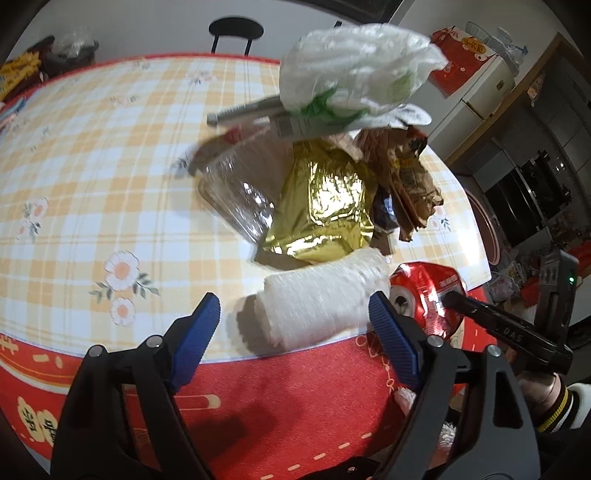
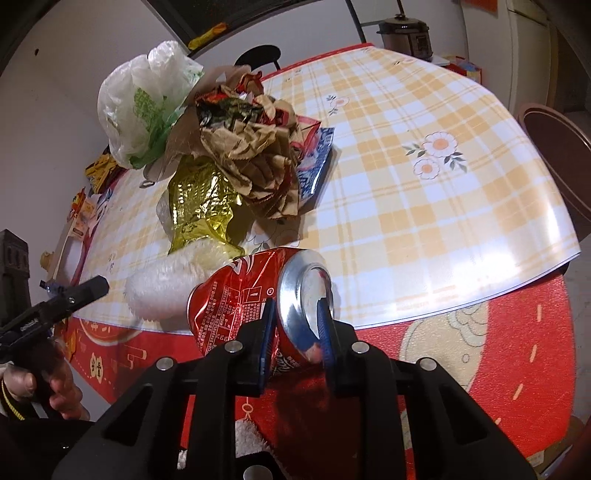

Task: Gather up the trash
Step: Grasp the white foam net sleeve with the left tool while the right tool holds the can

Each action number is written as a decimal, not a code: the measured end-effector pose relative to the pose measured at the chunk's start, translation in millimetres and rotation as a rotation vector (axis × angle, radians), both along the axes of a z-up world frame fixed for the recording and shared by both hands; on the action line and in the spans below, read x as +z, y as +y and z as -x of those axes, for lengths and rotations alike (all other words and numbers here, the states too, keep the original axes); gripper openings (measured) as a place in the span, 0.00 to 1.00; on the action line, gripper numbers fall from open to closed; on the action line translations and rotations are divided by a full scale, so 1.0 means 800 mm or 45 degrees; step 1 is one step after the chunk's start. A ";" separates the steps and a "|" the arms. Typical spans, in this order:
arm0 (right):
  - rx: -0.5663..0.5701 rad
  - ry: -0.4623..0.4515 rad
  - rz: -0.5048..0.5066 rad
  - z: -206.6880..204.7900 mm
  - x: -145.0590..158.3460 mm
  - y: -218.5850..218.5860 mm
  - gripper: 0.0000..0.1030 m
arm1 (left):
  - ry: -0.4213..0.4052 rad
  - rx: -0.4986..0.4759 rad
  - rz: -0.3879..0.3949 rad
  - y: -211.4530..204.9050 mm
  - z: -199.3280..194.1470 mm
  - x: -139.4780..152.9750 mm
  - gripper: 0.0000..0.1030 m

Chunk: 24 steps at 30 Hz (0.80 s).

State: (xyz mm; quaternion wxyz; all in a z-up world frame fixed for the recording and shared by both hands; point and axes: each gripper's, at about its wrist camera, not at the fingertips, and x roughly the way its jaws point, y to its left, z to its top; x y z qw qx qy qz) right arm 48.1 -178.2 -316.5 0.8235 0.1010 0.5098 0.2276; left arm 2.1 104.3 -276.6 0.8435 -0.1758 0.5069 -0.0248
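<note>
A heap of trash lies near the front edge of the checked table (image 1: 92, 166): a white plastic bag (image 1: 354, 62), a crumpled brown paper bag (image 1: 406, 177), a gold foil bag (image 1: 325, 206), a clear plastic cup (image 1: 240, 192) and a blue wrapper (image 2: 314, 162). A white fluffy wad (image 1: 317, 302) rests at the table's edge. My left gripper (image 1: 293, 301) stands open, its blue pads either side of the wad and apart from it. My right gripper (image 2: 297, 310) is shut on the top rim of a crushed red can (image 2: 236, 295), which lies on its side beside the wad.
A red patterned cloth (image 2: 517, 332) hangs down over the table's front edge. A black chair (image 1: 236, 29) stands behind the table and a brown chair (image 2: 554, 147) at its right. Snack packets (image 1: 22, 70) sit far left, a cooker (image 2: 404, 33) beyond the table.
</note>
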 end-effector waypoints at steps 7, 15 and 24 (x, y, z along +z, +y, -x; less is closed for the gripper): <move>-0.078 -0.027 0.023 0.006 0.006 -0.024 0.23 | 0.119 0.014 0.130 0.002 -0.014 -0.032 0.77; -0.149 -0.047 0.032 0.017 0.017 -0.043 0.20 | 0.092 -0.129 0.188 -0.015 -0.025 -0.031 0.78; -0.140 -0.076 0.056 0.029 0.028 -0.036 0.19 | 0.088 -0.542 -0.007 -0.049 -0.033 -0.029 0.78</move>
